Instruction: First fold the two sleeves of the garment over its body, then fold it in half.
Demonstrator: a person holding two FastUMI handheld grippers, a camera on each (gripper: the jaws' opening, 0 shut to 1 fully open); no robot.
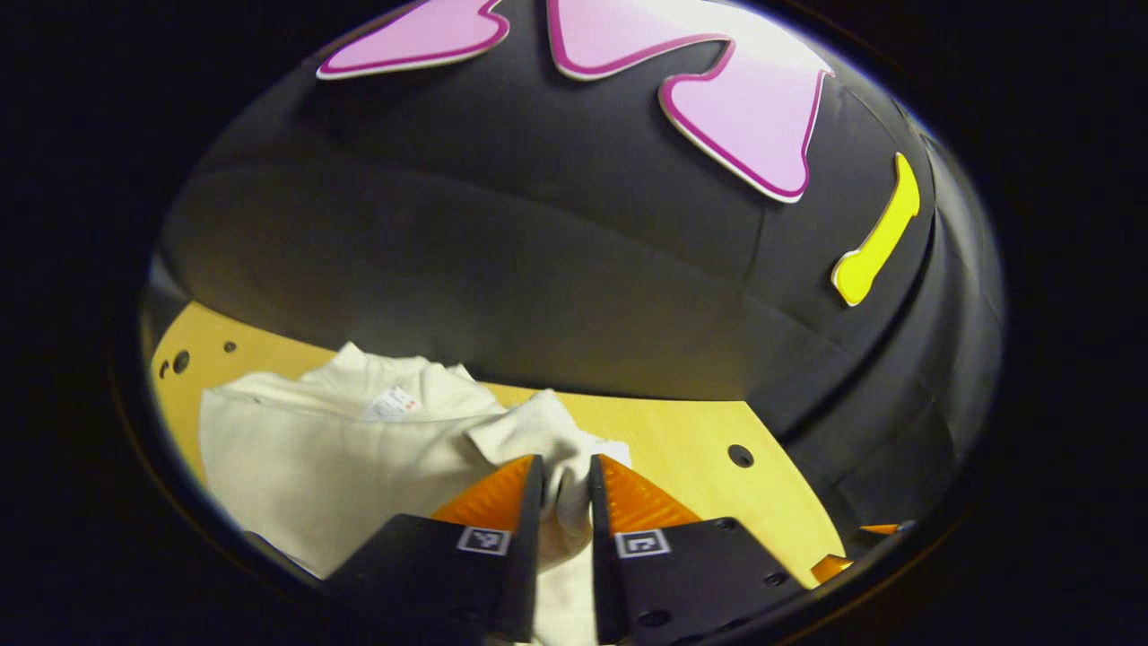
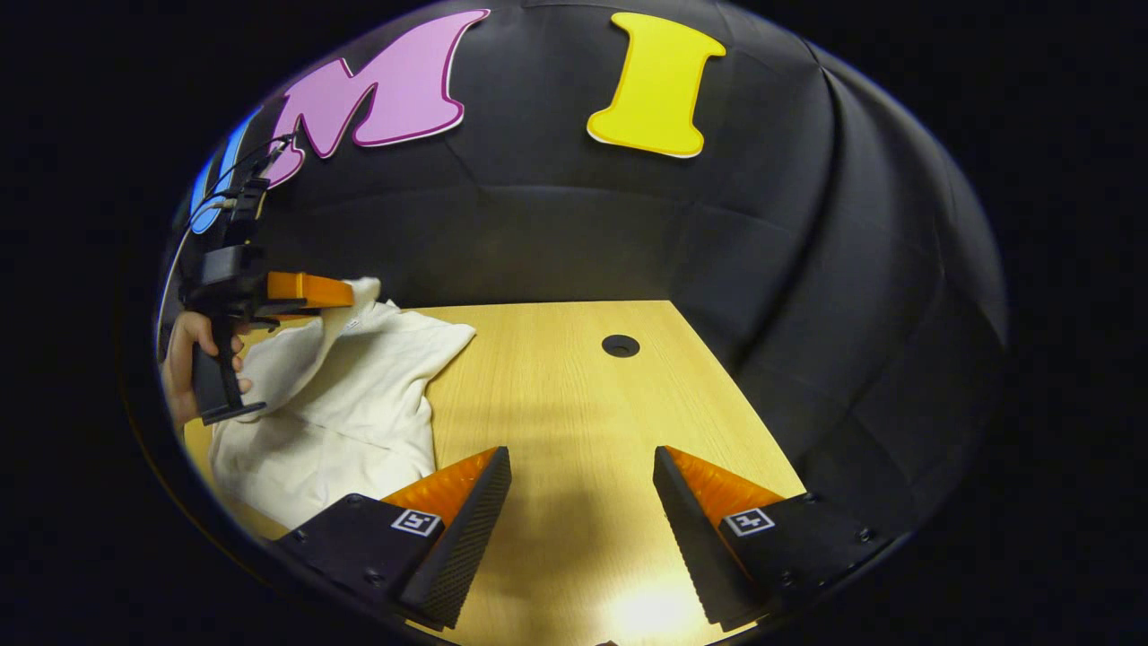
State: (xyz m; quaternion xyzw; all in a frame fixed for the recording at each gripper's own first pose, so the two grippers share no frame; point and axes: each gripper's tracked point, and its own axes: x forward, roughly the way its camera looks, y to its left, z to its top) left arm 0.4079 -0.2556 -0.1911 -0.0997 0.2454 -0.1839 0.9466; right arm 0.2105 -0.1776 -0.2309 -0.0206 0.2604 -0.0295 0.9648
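Pinching a sleeve [image 1: 547, 449] of the cream garment [image 1: 341, 449] between both fingers, the left tongs [image 1: 565, 480] hold it raised above the wooden surface [image 1: 691, 449]. The right tongs [image 2: 581, 480] stand spread over bare wood, the garment lying just left of them.

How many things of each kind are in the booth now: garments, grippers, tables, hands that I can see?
Garments: 1, the cream garment, one sleeve pinched in the left gripper.
Grippers: 2, the left gripper and the open right gripper.
Tables: 1, the wooden table.
Hands: 1, the hand holding the left gripper.
Total: 5
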